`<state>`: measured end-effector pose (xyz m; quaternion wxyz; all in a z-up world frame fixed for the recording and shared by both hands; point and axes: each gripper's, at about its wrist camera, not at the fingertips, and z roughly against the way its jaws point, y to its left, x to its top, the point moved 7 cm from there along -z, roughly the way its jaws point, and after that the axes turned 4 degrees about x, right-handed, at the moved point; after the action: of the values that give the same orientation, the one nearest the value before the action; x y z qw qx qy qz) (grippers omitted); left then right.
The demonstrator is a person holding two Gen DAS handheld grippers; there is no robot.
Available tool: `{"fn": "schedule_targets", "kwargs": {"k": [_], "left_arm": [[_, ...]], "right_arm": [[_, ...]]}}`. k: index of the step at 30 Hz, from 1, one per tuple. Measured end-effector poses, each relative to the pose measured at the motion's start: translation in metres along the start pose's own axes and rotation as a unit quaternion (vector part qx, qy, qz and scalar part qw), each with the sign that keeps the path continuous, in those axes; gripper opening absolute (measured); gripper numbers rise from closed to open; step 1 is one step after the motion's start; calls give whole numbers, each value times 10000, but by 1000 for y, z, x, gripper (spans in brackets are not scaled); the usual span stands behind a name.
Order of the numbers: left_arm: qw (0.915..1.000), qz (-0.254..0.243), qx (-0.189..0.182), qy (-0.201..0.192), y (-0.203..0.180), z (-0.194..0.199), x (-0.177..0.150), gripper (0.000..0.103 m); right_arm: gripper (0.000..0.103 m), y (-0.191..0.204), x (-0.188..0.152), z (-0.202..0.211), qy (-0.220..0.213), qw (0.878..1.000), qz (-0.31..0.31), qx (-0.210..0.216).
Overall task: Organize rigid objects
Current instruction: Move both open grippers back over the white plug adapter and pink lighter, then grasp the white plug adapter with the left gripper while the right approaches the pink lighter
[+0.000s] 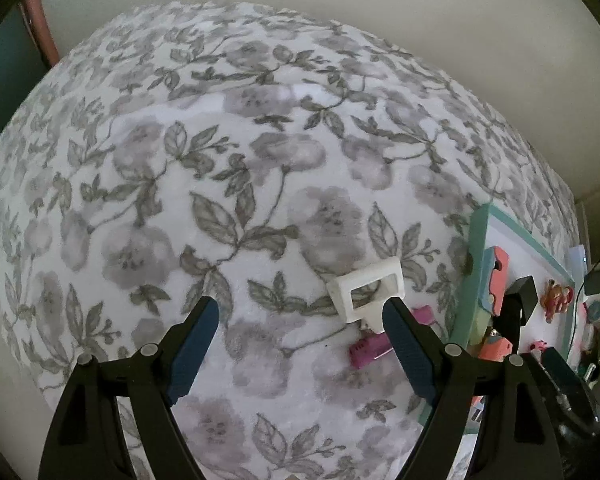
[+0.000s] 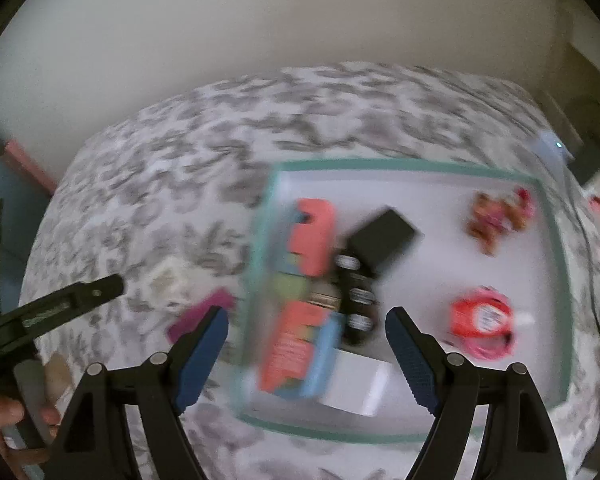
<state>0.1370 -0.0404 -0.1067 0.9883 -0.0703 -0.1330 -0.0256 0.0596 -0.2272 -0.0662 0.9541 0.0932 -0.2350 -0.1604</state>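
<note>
- Nearest the left wrist camera, the left gripper stands with its jaws spread wide and nothing between them but the flowered bedspread.
- Just past its right fingertip a small white frame-shaped block lies on the bedspread, and beside that a pink bar, partly hidden by the finger.
- Right of these sits a shallow tray with a teal rim and a white floor.
- Over that tray, in the blurred right wrist view, the right gripper is likewise released, its blue pads clear of everything.
- Against the tray's left wall lies a row of coral, green and blue blocks; beside them are a black box and a dark strip with three pale ovals.
- Farther right in the tray rest a brown and pink toy figure and a red-and-pink round packet, well apart from each other.
- A white card lies near the tray's front edge.
- At the right view's left side, a hand grips the other gripper's handle.
</note>
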Motion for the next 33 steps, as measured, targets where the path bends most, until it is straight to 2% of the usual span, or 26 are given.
{"fn": "schedule_targets", "kwargs": {"k": [9,21,29,33], "left_arm": [[9996,-5,-208,194,-12,-17,6,85],[9985,51,-406,371,-30,-41,20,85],[9979,-171,-364,511,-48,-55,15,85],[9977,-124,-328,581,-50,-59,13,85]], "right_arm": [[84,35,10,-34,203,9989,421,-82],[84,24,26,-58,326,9988,322,-151],[84,12,27,-63,380,9988,205,-221],[84,9,26,-63,391,9983,259,-335]]}}
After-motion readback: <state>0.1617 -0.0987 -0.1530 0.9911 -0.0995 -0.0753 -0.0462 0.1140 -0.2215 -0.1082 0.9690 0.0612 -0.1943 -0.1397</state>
